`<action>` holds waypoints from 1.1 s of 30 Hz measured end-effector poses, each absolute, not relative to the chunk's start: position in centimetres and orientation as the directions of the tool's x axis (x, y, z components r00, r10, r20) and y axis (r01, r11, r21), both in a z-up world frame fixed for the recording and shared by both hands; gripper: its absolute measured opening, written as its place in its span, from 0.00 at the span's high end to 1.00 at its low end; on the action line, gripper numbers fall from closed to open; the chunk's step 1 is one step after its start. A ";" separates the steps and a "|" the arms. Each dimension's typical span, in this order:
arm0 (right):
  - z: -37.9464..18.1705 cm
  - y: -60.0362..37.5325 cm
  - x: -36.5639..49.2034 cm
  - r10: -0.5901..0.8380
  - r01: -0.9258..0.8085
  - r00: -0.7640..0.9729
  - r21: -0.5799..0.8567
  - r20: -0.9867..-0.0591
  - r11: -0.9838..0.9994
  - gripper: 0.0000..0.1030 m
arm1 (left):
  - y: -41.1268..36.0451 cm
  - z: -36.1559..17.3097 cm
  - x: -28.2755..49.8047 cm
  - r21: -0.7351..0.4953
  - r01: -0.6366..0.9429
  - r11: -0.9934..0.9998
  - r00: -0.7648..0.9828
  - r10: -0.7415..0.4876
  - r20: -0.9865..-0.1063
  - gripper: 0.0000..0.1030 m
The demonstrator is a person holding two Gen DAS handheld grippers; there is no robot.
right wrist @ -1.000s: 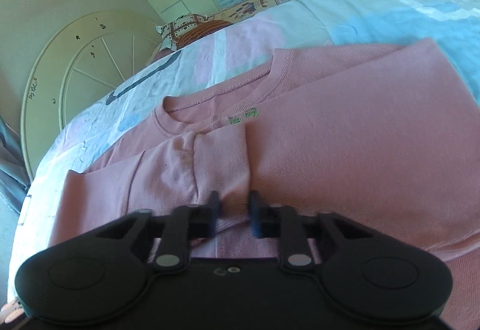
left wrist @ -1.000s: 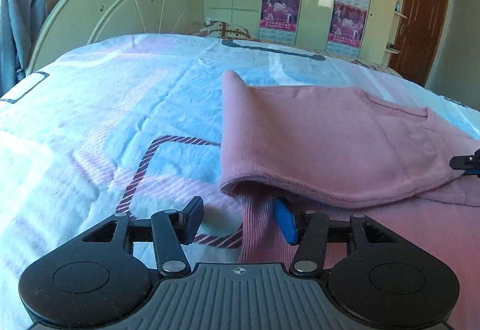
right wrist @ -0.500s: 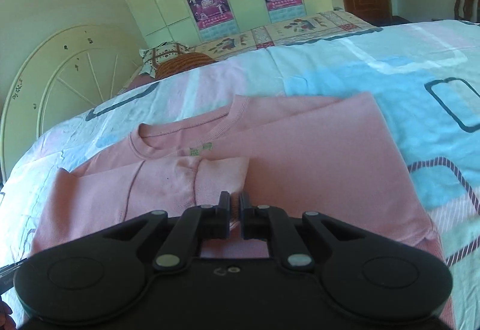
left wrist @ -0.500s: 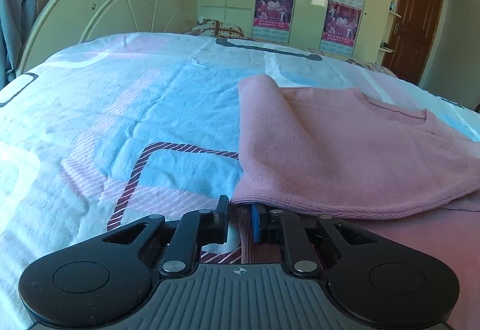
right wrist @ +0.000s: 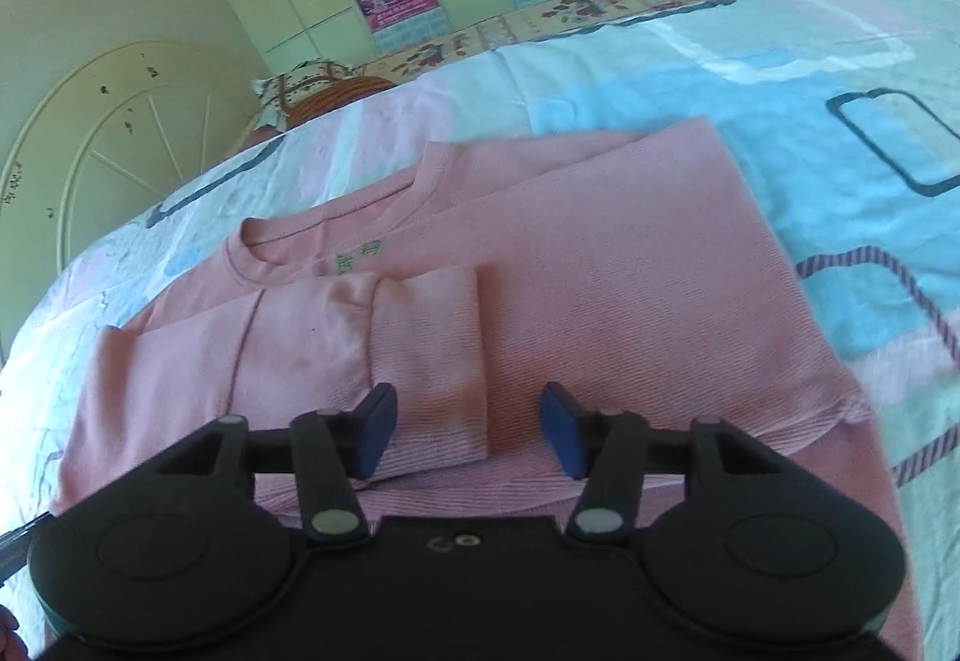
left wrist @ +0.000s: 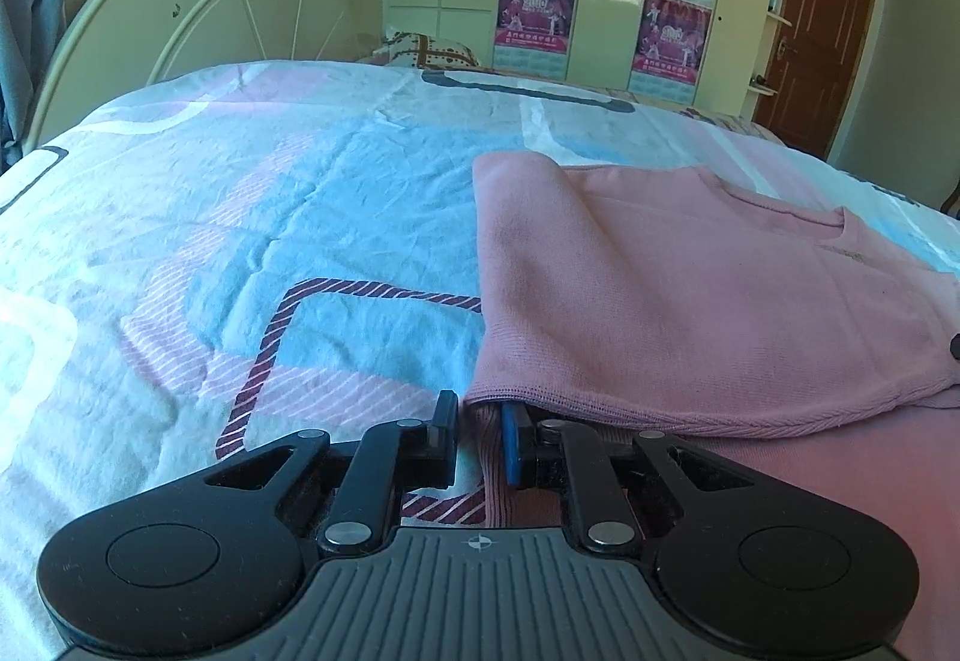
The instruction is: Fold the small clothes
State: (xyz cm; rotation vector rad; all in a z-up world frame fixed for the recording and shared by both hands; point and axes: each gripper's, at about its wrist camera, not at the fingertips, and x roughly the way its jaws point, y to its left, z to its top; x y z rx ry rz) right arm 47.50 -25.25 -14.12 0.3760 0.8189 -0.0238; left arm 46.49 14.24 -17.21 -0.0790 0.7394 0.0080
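Note:
A pink long-sleeved sweater [right wrist: 630, 289] lies flat on the bed, both sides folded in. Its left sleeve is folded across the chest, the ribbed cuff [right wrist: 432, 361] lying just ahead of my right gripper [right wrist: 471, 436], which is open and holds nothing. In the left wrist view the sweater [left wrist: 690, 301] fills the right half. My left gripper [left wrist: 480, 436] is shut on the ribbed bottom hem [left wrist: 495, 487] at the garment's near left corner, under the folded edge.
The bedsheet [left wrist: 270, 253] is pale blue, pink and white with dark striped lines. A cream headboard [left wrist: 198, 18] stands behind, wardrobes with posters [left wrist: 534, 6] beyond, a brown door [left wrist: 822, 30] at right. A patterned pillow [right wrist: 318, 87] lies at the bed's head.
My left gripper closed on the sweater's hem corner. My right gripper opened, let go of the sleeve cuff and drew back a little; the cuff now lies flat on the chest.

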 end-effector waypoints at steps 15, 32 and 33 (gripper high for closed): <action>-11.2 -23.9 45.6 0.027 0.101 0.742 0.151 -0.670 0.983 0.67 | 14.9 -13.1 44.6 -0.131 0.001 0.991 0.796 -0.080 -0.599 0.85; -13.9 -21.0 53.1 0.011 0.005 0.633 0.019 -0.774 1.000 0.77 | 12.3 -16.8 52.8 -0.137 0.032 0.990 0.702 -0.120 -0.702 0.52; -14.0 -21.3 53.1 0.011 0.006 0.636 0.020 -0.772 1.000 0.77 | 12.7 -16.1 52.7 -0.147 0.028 0.989 0.705 -0.124 -0.698 0.52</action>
